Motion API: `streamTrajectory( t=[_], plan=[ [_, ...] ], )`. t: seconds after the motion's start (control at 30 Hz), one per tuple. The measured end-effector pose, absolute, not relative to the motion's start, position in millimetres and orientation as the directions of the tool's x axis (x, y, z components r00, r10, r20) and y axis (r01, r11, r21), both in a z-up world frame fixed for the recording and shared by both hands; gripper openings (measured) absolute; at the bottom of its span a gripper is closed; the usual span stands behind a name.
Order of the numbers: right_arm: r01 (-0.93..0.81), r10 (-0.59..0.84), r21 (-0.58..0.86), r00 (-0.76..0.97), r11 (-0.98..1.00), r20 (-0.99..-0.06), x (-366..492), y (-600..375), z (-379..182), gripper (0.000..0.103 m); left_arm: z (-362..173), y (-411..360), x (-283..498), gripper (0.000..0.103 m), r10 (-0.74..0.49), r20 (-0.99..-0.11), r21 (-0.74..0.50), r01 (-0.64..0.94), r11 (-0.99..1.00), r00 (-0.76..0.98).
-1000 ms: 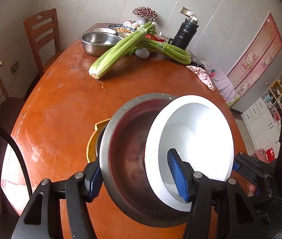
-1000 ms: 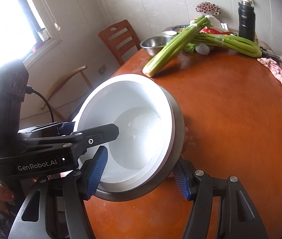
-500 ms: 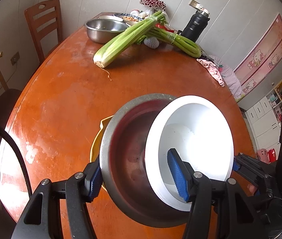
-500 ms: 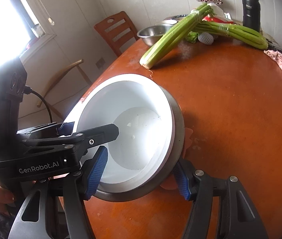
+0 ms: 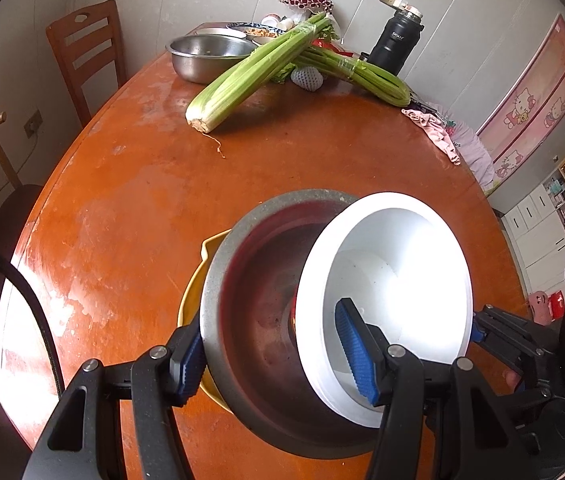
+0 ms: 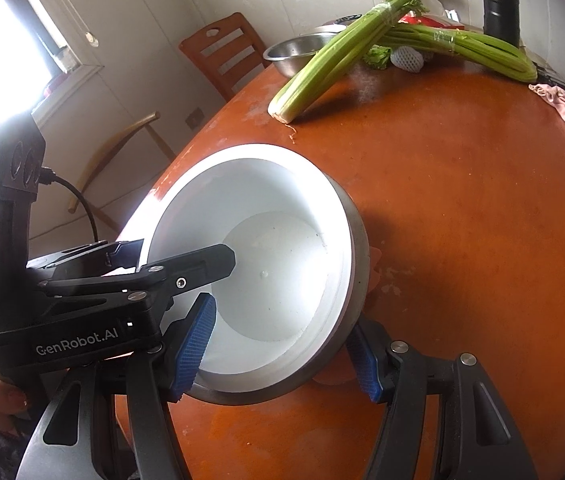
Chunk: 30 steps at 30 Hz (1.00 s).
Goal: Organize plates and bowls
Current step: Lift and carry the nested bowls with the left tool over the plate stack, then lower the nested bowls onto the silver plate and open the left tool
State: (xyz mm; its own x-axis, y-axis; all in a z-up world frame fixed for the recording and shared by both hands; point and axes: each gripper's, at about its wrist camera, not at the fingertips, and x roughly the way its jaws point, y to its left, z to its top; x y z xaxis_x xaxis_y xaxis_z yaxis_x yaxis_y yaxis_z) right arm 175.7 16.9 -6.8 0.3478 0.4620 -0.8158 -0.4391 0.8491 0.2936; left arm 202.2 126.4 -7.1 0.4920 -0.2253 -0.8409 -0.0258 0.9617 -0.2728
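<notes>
A white bowl [image 5: 394, 280] sits nested inside a steel bowl [image 5: 258, 312], both tilted above the orange table. My left gripper [image 5: 274, 364] is shut on the near rims of both bowls, one blue pad outside the steel wall, the other inside the white bowl. My right gripper [image 6: 282, 356] is shut on the same stack from the other side, across the white bowl [image 6: 266, 256] and the steel bowl's rim [image 6: 358, 240]. A yellow dish [image 5: 192, 300] lies under the stack; a pink edge [image 6: 376, 260] shows beneath it in the right wrist view.
Two celery bunches [image 5: 250, 72] lie across the far table by a second steel bowl [image 5: 206, 54], a black flask [image 5: 396, 42], small dishes and a pink cloth [image 5: 434, 128]. Wooden chairs [image 5: 82, 52] stand at the table's left edge.
Both grippers and the nested bowls have moved forward over the table toward the celery. The grip on the stack is unchanged. More of the yellow dish shows below.
</notes>
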Motion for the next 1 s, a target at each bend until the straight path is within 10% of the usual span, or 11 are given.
streamTrajectory(
  t=[1.0],
  plan=[
    [-0.419, 0.379, 0.200, 0.405, 0.886, -0.832, 174.3, 9.6, -6.9, 0.066, -9.7, 127.7, 200.6, 0.059, -0.183, -0.845, -0.231, -0.036, 0.972, 0.502]
  ],
)
